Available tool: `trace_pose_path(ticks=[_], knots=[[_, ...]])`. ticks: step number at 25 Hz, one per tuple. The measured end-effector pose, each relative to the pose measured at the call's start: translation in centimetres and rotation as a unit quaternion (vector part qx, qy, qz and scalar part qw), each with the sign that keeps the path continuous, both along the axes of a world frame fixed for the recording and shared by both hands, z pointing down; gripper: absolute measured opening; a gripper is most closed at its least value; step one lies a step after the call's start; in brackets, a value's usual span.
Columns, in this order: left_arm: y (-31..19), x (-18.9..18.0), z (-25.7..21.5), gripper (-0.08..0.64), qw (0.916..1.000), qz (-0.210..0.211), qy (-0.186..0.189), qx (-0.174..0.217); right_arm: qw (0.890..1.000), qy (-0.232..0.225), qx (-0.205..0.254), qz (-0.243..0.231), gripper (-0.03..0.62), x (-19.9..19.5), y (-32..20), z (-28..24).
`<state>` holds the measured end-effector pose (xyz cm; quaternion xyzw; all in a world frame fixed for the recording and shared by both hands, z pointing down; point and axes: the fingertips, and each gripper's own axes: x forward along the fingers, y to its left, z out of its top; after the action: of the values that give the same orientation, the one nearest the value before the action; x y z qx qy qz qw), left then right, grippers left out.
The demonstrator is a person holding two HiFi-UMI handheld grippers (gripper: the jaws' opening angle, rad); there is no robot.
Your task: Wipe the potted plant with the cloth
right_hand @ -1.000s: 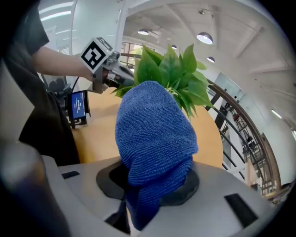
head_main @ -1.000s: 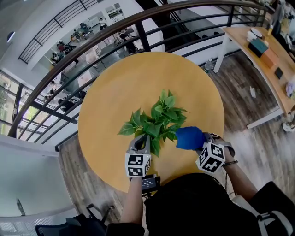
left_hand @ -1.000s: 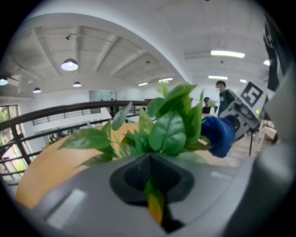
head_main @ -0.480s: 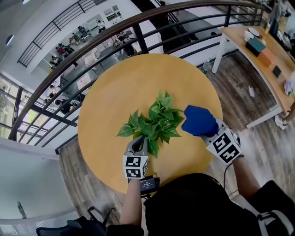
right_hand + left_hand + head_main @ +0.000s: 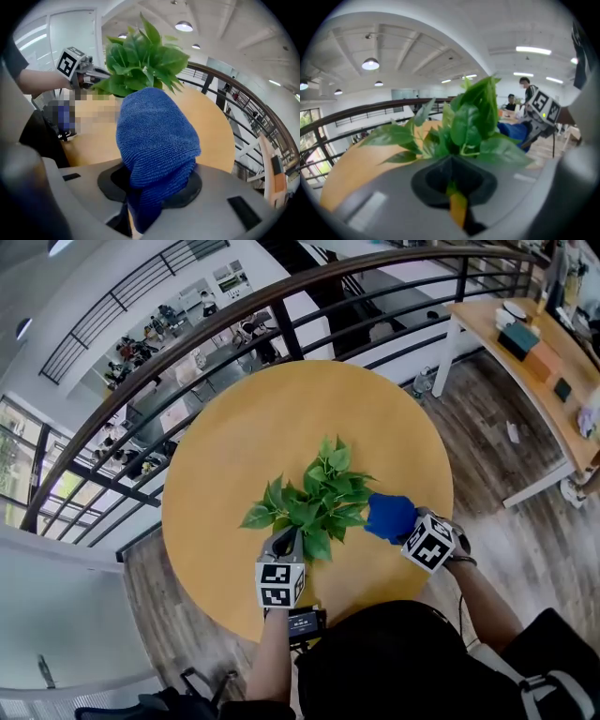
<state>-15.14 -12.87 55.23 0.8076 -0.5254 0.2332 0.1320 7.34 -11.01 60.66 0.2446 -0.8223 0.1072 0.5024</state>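
A leafy green potted plant (image 5: 317, 495) stands near the middle of the round wooden table (image 5: 244, 427); its pot is hidden under the leaves. My left gripper (image 5: 287, 542) sits at the plant's near side, shut, with a bit of green leaf (image 5: 451, 188) pinched between its jaws. My right gripper (image 5: 406, 529) is shut on a bunched blue cloth (image 5: 389, 517), which touches the plant's right-hand leaves. In the right gripper view the cloth (image 5: 157, 136) covers the jaws, with the plant (image 5: 140, 61) right behind it.
A dark metal railing (image 5: 187, 343) curves round the far side of the table, with a lower floor beyond it. A wooden desk (image 5: 553, 381) with small items stands at the upper right. A small black device (image 5: 305, 622) hangs at the table's near edge.
The right gripper swung the cloth up and out to the plant's right, then brought it back down against the right-hand leaves. The left gripper has kept its hold and place.
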Motion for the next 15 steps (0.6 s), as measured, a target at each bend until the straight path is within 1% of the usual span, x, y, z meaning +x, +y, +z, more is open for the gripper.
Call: trace_pose_path(ticks=[3, 5, 7, 8, 10, 12, 14, 15], knots=[[0.1, 0.0, 0.1, 0.002, 1.0000, 0.002, -0.007, -0.006, 0.999, 0.017, -0.010, 0.025, 0.135, 2.4, -0.1, 1.0], [0.1, 0.0, 0.2, 0.002, 1.0000, 0.000, -0.004, -0.006, 0.999, 0.018, 0.000, 0.046, 0.135, 3.7, -0.7, 0.6], [0.1, -0.1, 0.1, 0.002, 1.0000, -0.004, -0.001, -0.003, 0.997, 0.004, 0.025, 0.072, 0.135, 4.6, -2.1, -0.9], [0.2, -0.2, -0.1, 0.002, 1.0000, -0.006, 0.001, -0.001, 0.995, -0.010, 0.044, 0.086, 0.135, 4.8, -2.9, -2.2], [0.4, -0.3, -1.1, 0.002, 0.9998, -0.011, 0.010, 0.010, 0.989, -0.055, 0.087, 0.110, 0.135, 4.7, -4.8, -5.9], [0.4, -0.3, -2.6, 0.002, 0.9993, -0.011, 0.020, 0.028, 0.980, -0.108, 0.120, 0.116, 0.135, 3.6, -6.5, -9.8], [0.3, -0.1, -3.7, 0.002, 0.9988, -0.007, 0.025, 0.042, 0.976, -0.148, 0.128, 0.100, 0.135, 1.7, -7.3, -12.3], [0.2, 0.0, -3.8, 0.002, 0.9988, -0.004, 0.024, 0.043, 0.976, -0.159, 0.117, 0.087, 0.135, 0.6, -7.4, -12.6]])
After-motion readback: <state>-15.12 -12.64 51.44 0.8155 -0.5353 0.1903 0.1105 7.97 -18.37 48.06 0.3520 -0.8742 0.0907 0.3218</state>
